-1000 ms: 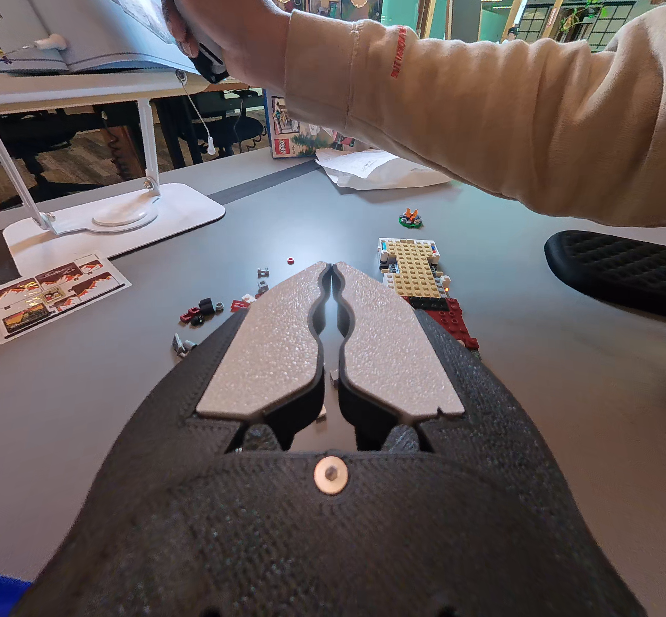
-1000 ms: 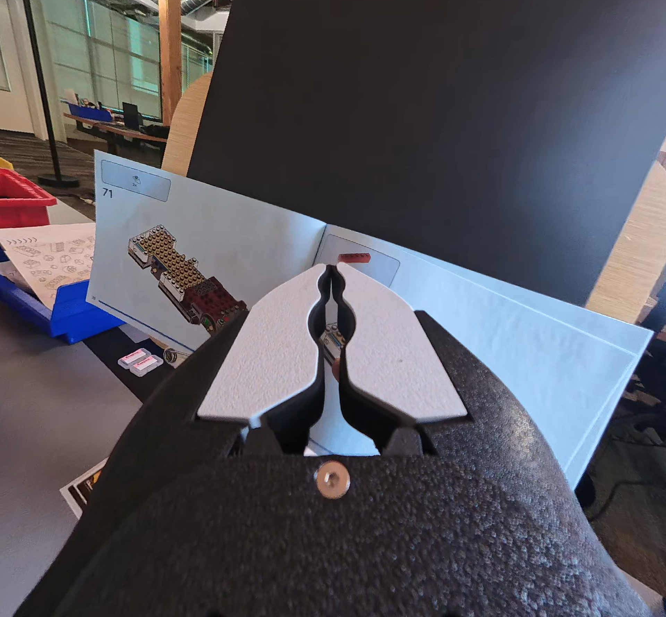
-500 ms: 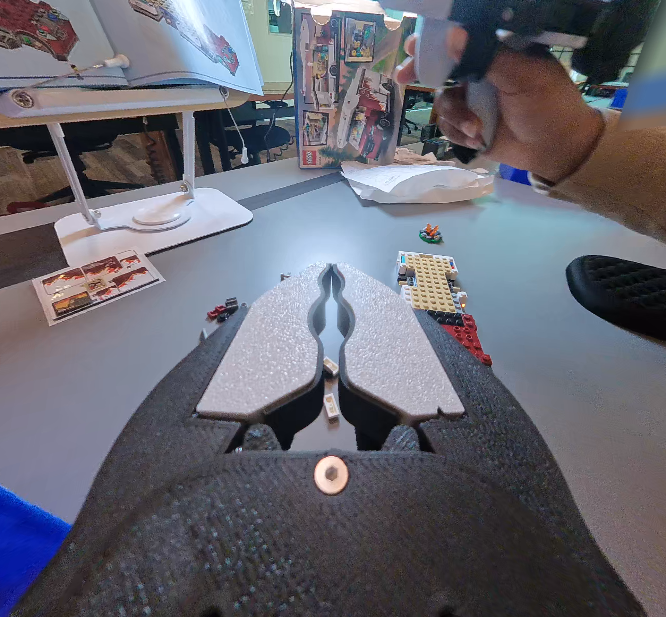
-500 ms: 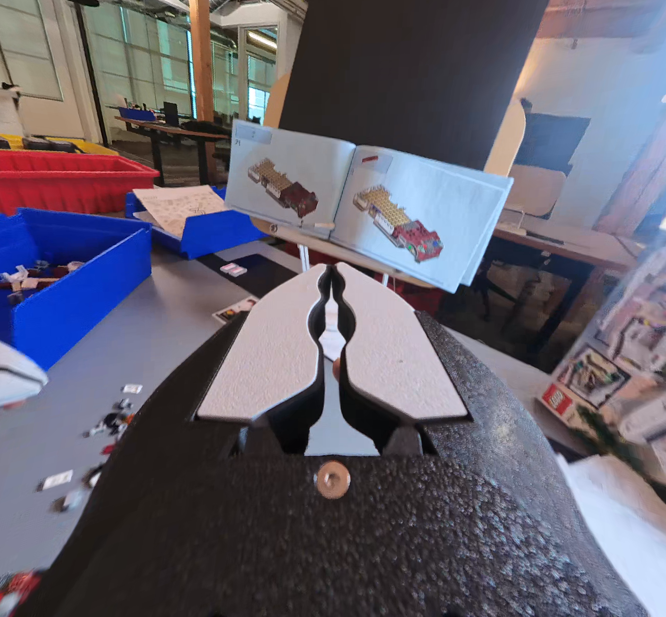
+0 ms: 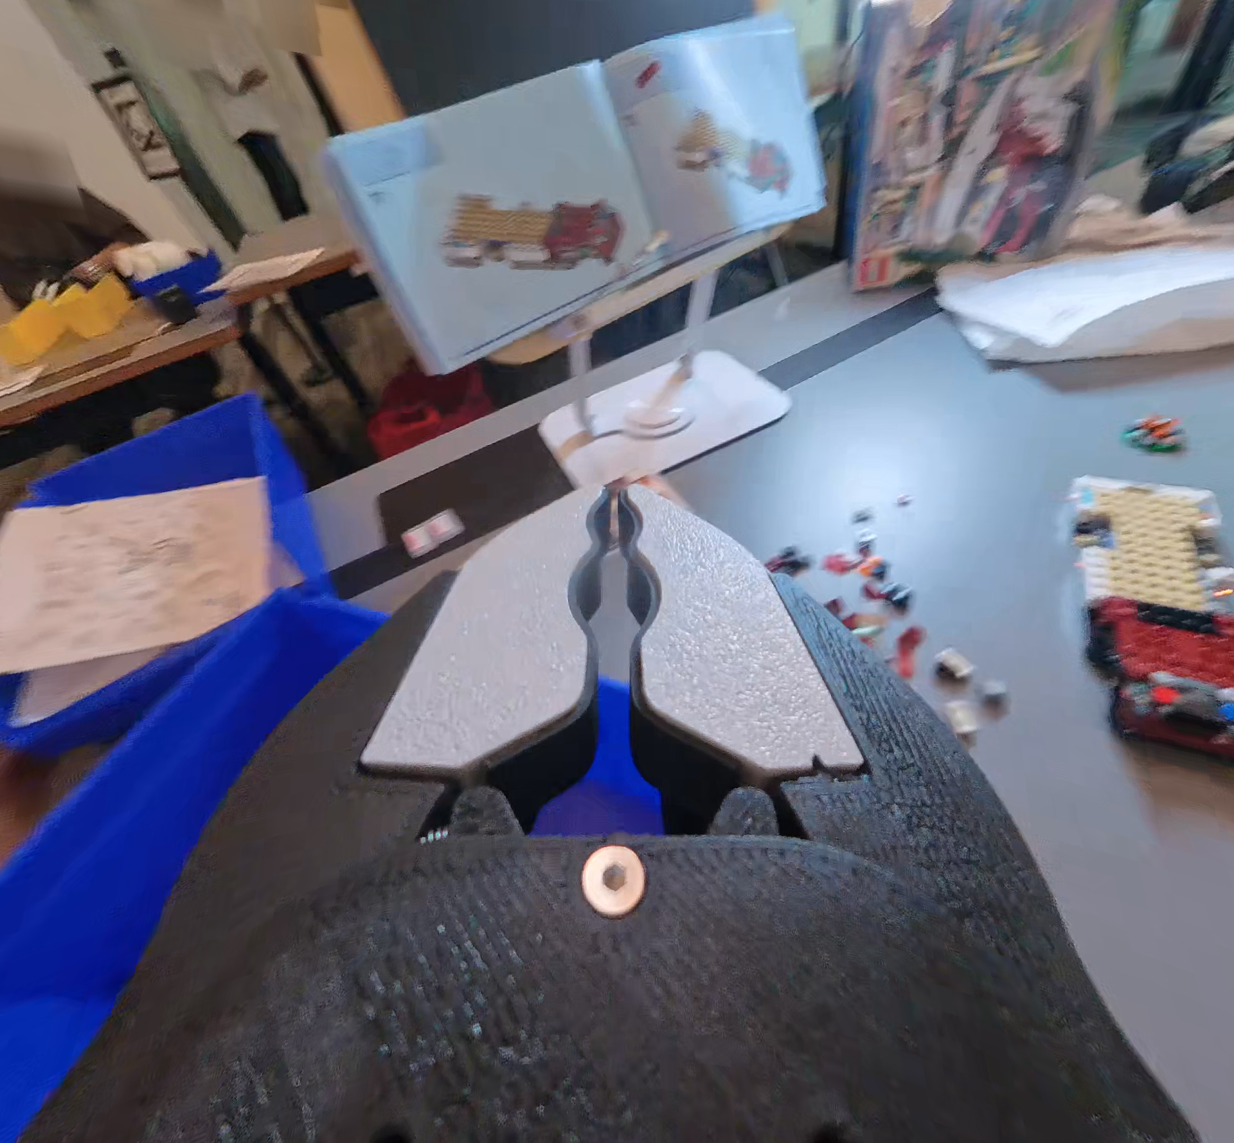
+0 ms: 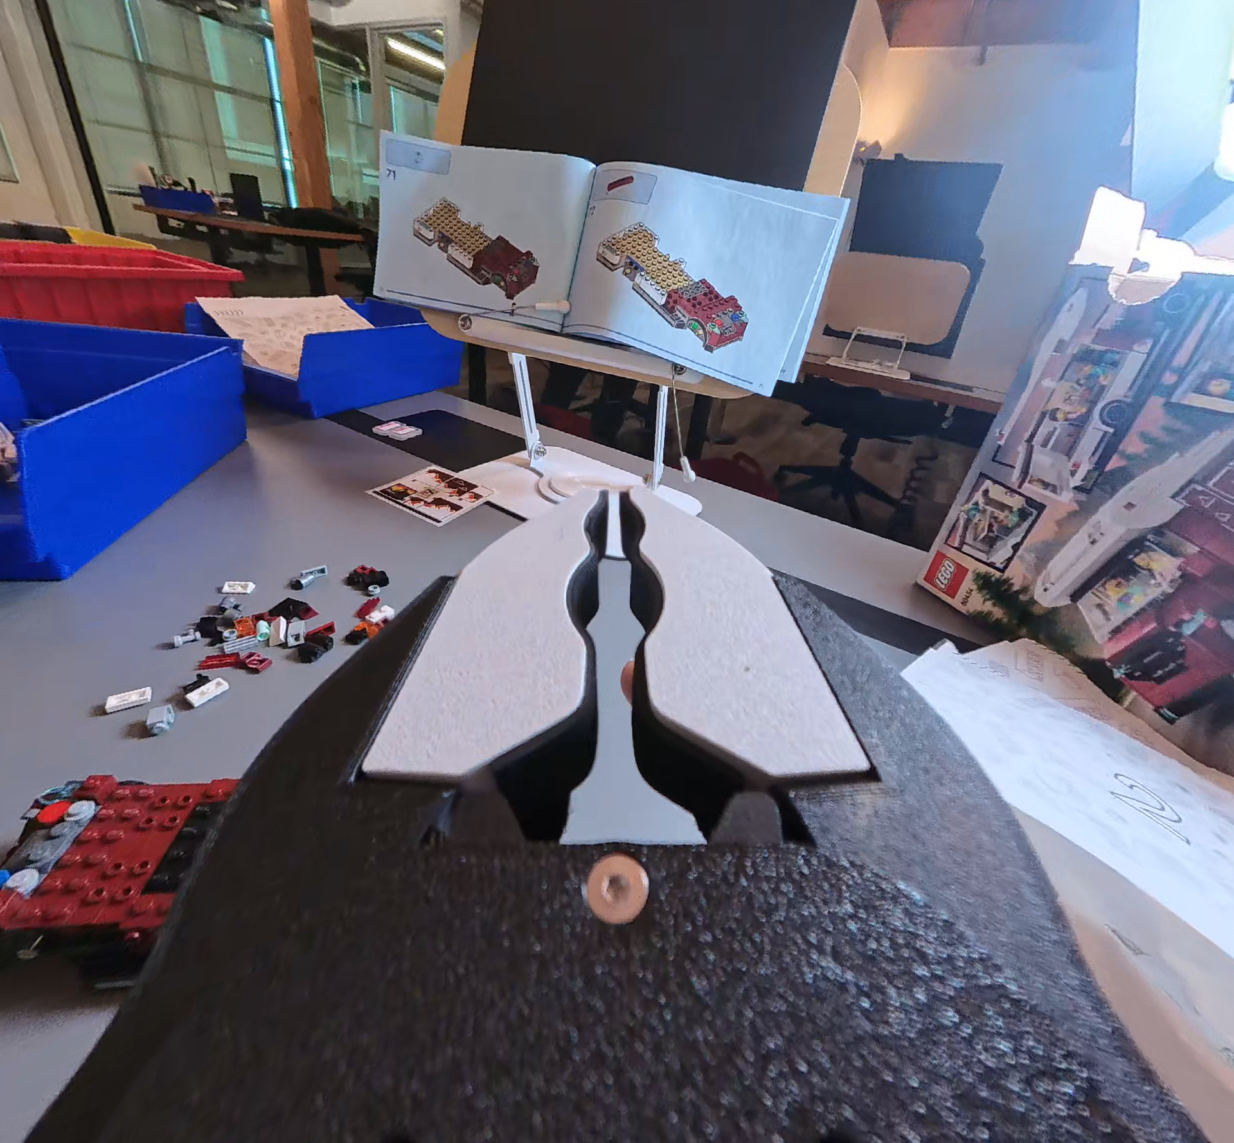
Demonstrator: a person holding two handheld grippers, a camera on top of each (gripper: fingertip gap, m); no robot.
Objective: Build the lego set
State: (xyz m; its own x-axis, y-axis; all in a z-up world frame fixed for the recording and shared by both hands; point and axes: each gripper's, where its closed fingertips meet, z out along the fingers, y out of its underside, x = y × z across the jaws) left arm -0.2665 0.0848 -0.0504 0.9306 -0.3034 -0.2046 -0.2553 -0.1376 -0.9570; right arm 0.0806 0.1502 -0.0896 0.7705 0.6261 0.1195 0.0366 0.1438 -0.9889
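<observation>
Both tools are clenched on nothing: the left tool (image 5: 614,496) and the right tool (image 6: 614,496) hover above the grey worktop (image 6: 280,510), each aimed at the open instruction booklet (image 6: 587,263) on its white stand (image 6: 587,476) straight ahead. Left of the right tool lie loose small bricks (image 6: 280,630) and, nearer, the red-and-tan brick build (image 6: 100,844). Its long axis runs roughly along the left tool's pointing line, to its right (image 5: 1148,610), red end nearer.
</observation>
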